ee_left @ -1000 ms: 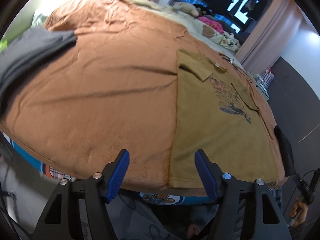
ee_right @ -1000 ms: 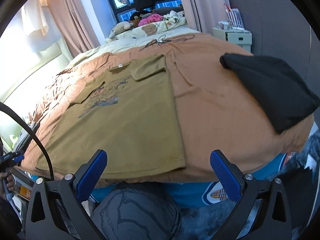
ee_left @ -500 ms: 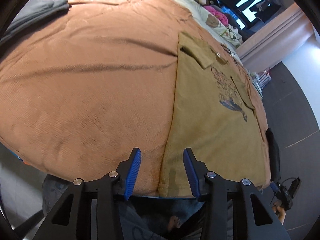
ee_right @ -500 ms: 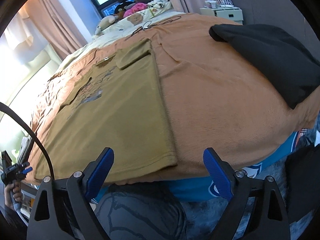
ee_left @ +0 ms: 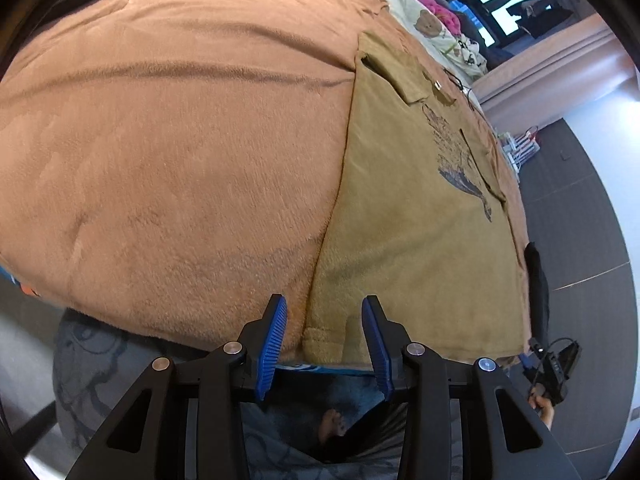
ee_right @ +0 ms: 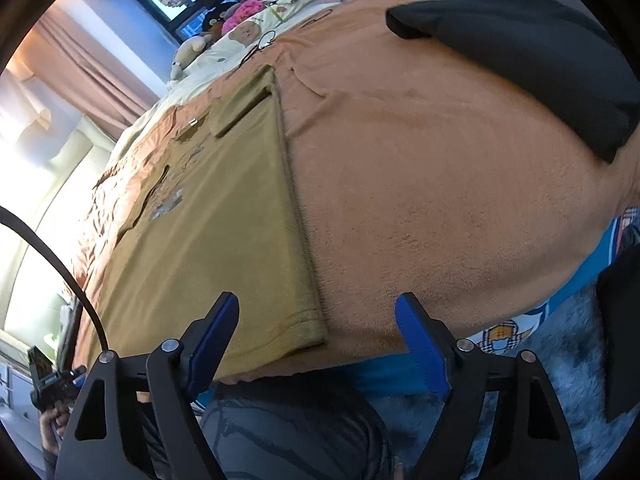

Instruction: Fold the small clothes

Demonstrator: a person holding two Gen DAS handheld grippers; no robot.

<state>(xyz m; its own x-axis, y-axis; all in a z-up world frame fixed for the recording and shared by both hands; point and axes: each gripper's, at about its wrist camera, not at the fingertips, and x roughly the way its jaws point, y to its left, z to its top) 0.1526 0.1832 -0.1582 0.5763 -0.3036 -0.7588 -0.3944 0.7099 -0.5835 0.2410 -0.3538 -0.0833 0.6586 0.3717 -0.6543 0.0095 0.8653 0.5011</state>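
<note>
Both hand-held grippers lowered (jaws closing, unclamped): left [ee_left: 324, 344], right [ee_right: 320, 344] straddle shirt [ee_left: 420, 216] hem corners.

Nothing legible is showing in either view. The olive T-shirt [ee_left: 416, 216] is carrying a dark printed graphic [ee_left: 460, 164] on its chest, with what may be lettering above it, but the marks are staying too small and warped to read. A small pale tag [ee_left: 439, 86] is sitting at its collar, blank at this size. The cream bedding [ee_right: 248, 36] at the far end is showing bear pictures only, and the blue sheet [ee_right: 504, 332] under the blanket is showing cartoon figures, no words.
</note>
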